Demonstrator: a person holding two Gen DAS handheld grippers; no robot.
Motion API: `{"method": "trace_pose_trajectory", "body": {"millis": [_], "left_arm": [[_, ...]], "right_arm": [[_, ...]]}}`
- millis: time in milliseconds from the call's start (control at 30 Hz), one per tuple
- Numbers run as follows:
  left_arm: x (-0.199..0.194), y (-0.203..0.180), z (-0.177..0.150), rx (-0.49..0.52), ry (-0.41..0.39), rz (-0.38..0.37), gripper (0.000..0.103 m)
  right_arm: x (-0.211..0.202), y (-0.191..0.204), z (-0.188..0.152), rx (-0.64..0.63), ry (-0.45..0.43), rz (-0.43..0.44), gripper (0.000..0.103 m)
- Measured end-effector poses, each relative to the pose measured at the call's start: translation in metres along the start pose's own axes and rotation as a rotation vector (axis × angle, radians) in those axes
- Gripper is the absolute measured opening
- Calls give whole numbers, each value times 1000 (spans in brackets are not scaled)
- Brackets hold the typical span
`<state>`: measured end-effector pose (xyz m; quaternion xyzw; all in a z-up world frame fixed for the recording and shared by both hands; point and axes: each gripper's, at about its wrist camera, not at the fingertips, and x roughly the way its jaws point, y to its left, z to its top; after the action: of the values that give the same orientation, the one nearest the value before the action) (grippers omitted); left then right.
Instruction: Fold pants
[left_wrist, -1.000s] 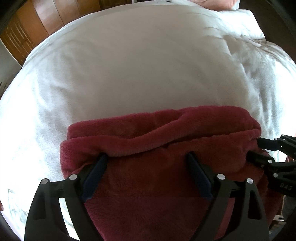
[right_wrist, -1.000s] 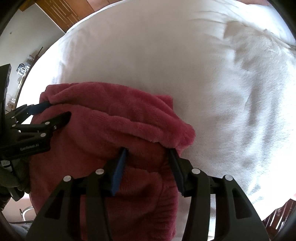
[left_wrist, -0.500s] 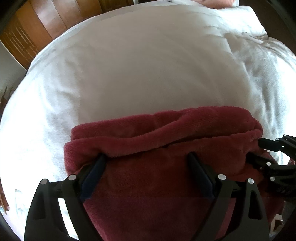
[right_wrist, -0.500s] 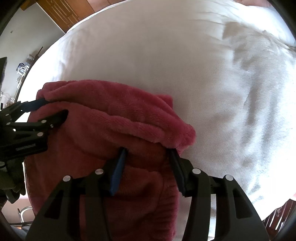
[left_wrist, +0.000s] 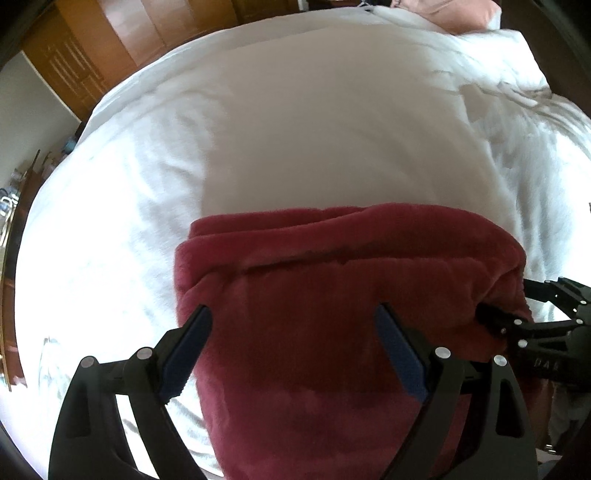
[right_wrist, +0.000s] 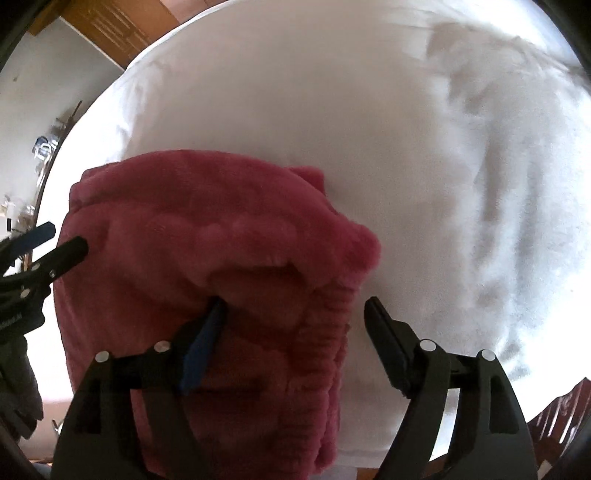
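The dark red fleece pants (left_wrist: 332, 295) lie folded in a thick bundle on the white bed (left_wrist: 295, 129), near its front edge. My left gripper (left_wrist: 295, 332) is open, its fingers spread wide over the bundle's left part. My right gripper (right_wrist: 295, 314) is open too, with the bundle's right end and ribbed waistband (right_wrist: 325, 332) between its fingers. Each gripper shows at the edge of the other's view: the right one (left_wrist: 517, 314) at the pants' right end, the left one (right_wrist: 55, 243) at their left end.
The white duvet is wrinkled toward the right (left_wrist: 517, 147). A pink pillow (left_wrist: 454, 11) lies at the far end. Wooden wardrobe doors (left_wrist: 110, 44) stand beyond the bed at left. A side table with small items (right_wrist: 40, 147) stands at the left.
My right gripper has opened and let go of the pants' right end. Both grippers have shifted left and drawn back slightly; the folded bundle stays on the bed.
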<state>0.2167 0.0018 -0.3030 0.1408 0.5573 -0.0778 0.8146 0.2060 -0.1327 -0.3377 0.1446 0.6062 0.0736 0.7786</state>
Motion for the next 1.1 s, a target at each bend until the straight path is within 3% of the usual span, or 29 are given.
{"method": "trace_pose_trajectory", "body": {"millis": [400,633,733,1100], "left_arm": [[-37,22,-28,-49,-27,46,89],[-48,32,-45,-92,-17,62,89],[-49,36,-53,-117,-4,62,89],[-36,60,-78,-191,53,56,89]], "right_arm": [[-26,0,-7,-23,-23,14,78],[-43,-15,-21,41,-4,150,79],[-41,-15,-28,49,16,177,84],[-23,-8,-44,26,85,167,85]]}}
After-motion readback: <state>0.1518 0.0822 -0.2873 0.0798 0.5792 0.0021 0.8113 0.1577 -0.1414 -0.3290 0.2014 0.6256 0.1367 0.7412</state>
